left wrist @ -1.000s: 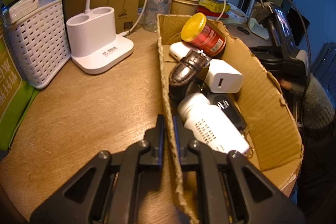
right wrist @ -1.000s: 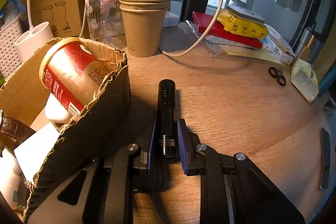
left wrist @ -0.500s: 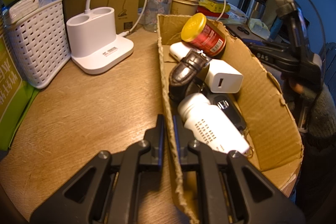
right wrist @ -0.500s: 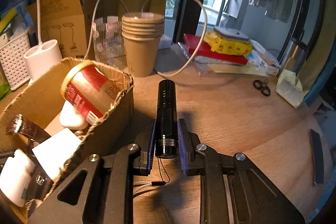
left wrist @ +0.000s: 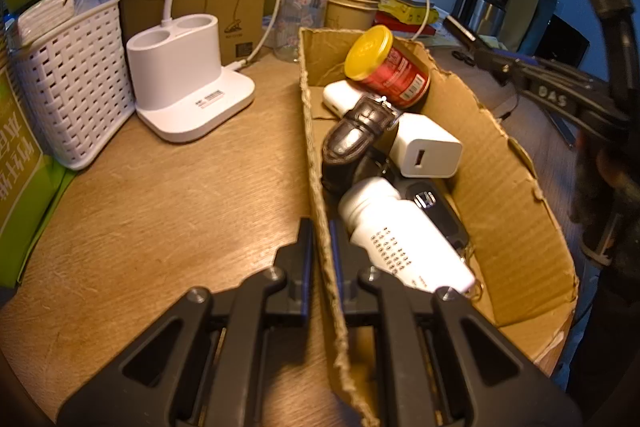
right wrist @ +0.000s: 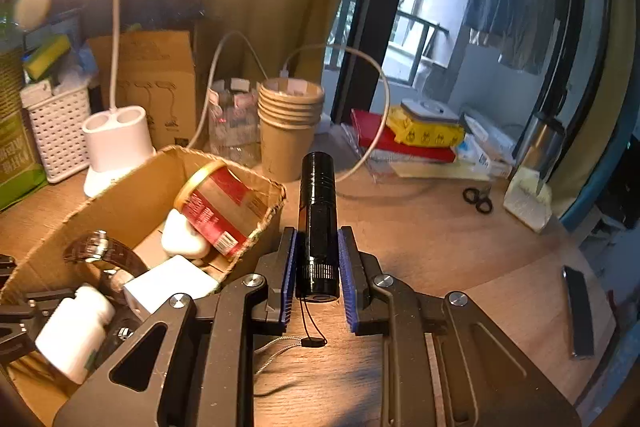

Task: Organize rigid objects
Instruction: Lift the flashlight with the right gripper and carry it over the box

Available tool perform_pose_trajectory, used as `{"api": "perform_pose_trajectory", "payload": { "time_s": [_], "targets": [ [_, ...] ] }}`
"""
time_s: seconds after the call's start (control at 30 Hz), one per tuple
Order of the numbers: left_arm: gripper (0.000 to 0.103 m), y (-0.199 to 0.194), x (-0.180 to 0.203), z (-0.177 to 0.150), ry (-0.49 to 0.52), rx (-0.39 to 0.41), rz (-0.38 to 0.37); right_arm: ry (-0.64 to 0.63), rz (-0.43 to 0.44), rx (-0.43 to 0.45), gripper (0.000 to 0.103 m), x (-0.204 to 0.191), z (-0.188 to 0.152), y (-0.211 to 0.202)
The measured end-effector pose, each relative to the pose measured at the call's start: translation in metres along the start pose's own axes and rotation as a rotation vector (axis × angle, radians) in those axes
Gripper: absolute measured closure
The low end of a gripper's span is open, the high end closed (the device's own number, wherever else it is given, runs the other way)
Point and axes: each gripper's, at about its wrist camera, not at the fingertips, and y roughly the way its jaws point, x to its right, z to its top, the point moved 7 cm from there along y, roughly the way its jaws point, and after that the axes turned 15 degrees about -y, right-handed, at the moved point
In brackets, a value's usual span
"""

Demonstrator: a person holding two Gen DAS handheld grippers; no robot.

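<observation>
Left gripper [left wrist: 320,239]: we had its jaws pinched on the near side wall of the cardboard box [left wrist: 516,203], one finger outside, one inside, steadying it on the tabletop [left wrist: 168,219].
Right gripper [right wrist: 318,267]: we held its jaws pressed on the flashlight [right wrist: 317,223], the blue pads against the tail half of the barrel.
Flashlight: it was clear of the tabletop, just beside the box's far corner, head pointing away from us, wrist cord dangling below the tail.
Box contents: a red can [left wrist: 390,69] with a yellow lid leaned in the far end; nearer lay a watch [left wrist: 356,131], a white charger [left wrist: 424,147] and a white bottle [left wrist: 400,239].
Handling: we judged the flashlight stiff, fairly dense and smooth – a round barrel that could roll between flat pads – so the ribbed tail seemed the surest place to grip.
Risk: the loose cord could have snagged on the box's ragged rim.
</observation>
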Motion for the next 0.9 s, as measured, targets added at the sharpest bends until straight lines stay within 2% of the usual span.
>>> {"api": "perform_pose_trajectory", "payload": {
  "time_s": [0.2,0.37,0.63,0.9],
  "targets": [
    [0.094,0.0,0.0,0.0,0.0,0.0,0.0,0.005,0.002,0.043,0.082,-0.005,0.008,-0.021],
    [0.094,0.0,0.0,0.0,0.0,0.0,0.0,0.051,0.028,0.07,0.082,-0.014,0.001,-0.038],
    [0.094,-0.001,0.001,0.001,0.01,0.009,0.006,0.051,0.059,0.089,0.082,-0.039,-0.005,-0.061],
    [0.094,-0.001,0.0,0.002,0.011,0.011,0.007,-0.002,0.064,0.115,0.082,-0.062,0.006,-0.072]
  ]
}}
